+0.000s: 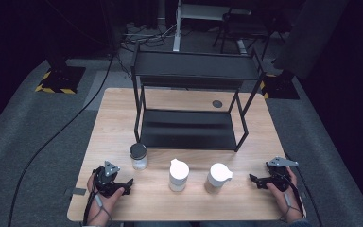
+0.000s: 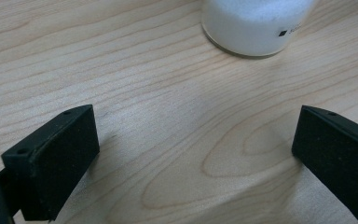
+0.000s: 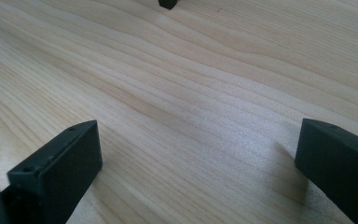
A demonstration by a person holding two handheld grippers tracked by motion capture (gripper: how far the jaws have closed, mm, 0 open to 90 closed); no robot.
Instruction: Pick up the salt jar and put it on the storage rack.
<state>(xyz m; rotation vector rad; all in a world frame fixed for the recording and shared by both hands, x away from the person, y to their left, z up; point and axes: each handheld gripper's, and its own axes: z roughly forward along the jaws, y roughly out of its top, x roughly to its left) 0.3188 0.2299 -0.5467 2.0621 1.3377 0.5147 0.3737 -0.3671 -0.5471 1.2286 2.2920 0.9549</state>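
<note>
Between both released grippers, left [image 1: 123,187] and right [image 1: 257,181], stand 3 jars [image 1: 178,175].

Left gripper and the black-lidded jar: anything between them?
No. In the high view, bare table separates the left gripper from the jar; the left gripper view shows wood too.

Three jars stand upright in a row between the hand-held grippers: a black-lidded jar [image 1: 138,156] of white grains just ahead of the left hand-held gripper [image 1: 123,187], then a white-capped jar [image 1: 178,175], then another [image 1: 217,178], tilted slightly, toward the right hand-held gripper [image 1: 256,181].
</note>
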